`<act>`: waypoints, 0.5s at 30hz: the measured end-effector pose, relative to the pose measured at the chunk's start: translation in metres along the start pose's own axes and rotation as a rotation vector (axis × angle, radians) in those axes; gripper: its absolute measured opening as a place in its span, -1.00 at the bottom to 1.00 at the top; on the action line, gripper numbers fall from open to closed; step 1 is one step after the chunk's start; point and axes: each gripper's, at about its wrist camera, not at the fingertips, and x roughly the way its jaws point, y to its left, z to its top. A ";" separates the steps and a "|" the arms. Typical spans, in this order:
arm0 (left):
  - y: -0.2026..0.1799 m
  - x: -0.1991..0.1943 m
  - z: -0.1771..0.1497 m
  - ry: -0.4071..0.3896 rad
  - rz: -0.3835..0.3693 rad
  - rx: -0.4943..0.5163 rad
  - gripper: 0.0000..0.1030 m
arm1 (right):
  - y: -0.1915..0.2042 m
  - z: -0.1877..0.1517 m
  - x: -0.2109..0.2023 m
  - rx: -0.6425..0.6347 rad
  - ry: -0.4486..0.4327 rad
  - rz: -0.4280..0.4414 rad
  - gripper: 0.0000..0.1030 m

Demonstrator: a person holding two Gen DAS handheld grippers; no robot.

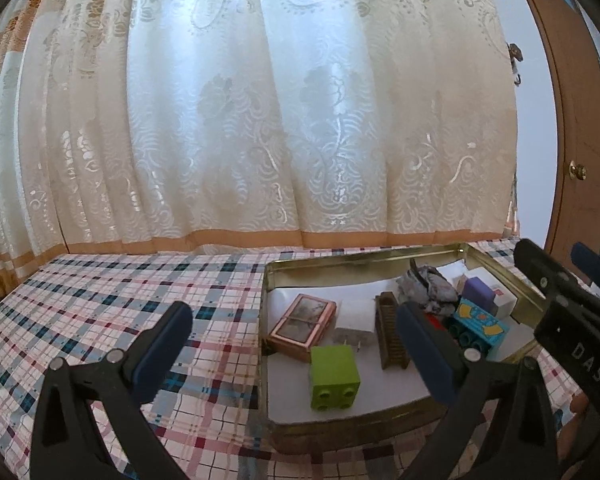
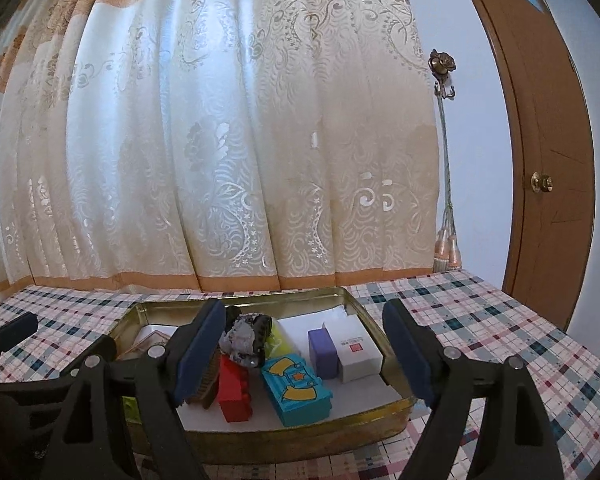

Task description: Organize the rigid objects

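Note:
A gold metal tin (image 1: 364,258) (image 2: 300,438) lies open on the plaid tablecloth. It holds a green block (image 1: 334,376), a copper-edged flat box (image 1: 302,326), a brown comb-like piece (image 1: 390,330), a teal block (image 1: 478,326) (image 2: 296,390), a red block (image 2: 234,390), a purple block (image 1: 478,292) (image 2: 322,346), a white box (image 2: 358,348) and a grey crumpled item (image 1: 428,286) (image 2: 244,334). My left gripper (image 1: 300,354) is open and empty, above the tin's left edge. My right gripper (image 2: 304,356) is open and empty, above the tin's front; it also shows in the left wrist view (image 1: 560,276).
The plaid tablecloth (image 1: 120,304) (image 2: 500,320) stretches left and right of the tin. A cream curtain (image 1: 260,120) hangs directly behind the table. A brown door (image 2: 548,160) stands at the right, with a tassel cord (image 2: 448,232) beside the curtain.

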 end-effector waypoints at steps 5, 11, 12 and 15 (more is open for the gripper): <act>0.002 -0.001 -0.001 -0.001 0.008 -0.010 1.00 | -0.001 0.001 -0.001 0.005 -0.008 -0.007 0.62; 0.001 0.000 -0.001 0.000 0.006 0.001 1.00 | 0.000 0.000 -0.003 0.000 -0.013 0.001 0.63; 0.001 0.000 -0.001 0.002 0.008 0.002 1.00 | 0.000 0.000 -0.003 0.000 -0.014 0.002 0.63; 0.001 0.000 -0.001 0.005 0.012 0.002 1.00 | 0.000 0.000 -0.003 0.001 -0.013 0.001 0.63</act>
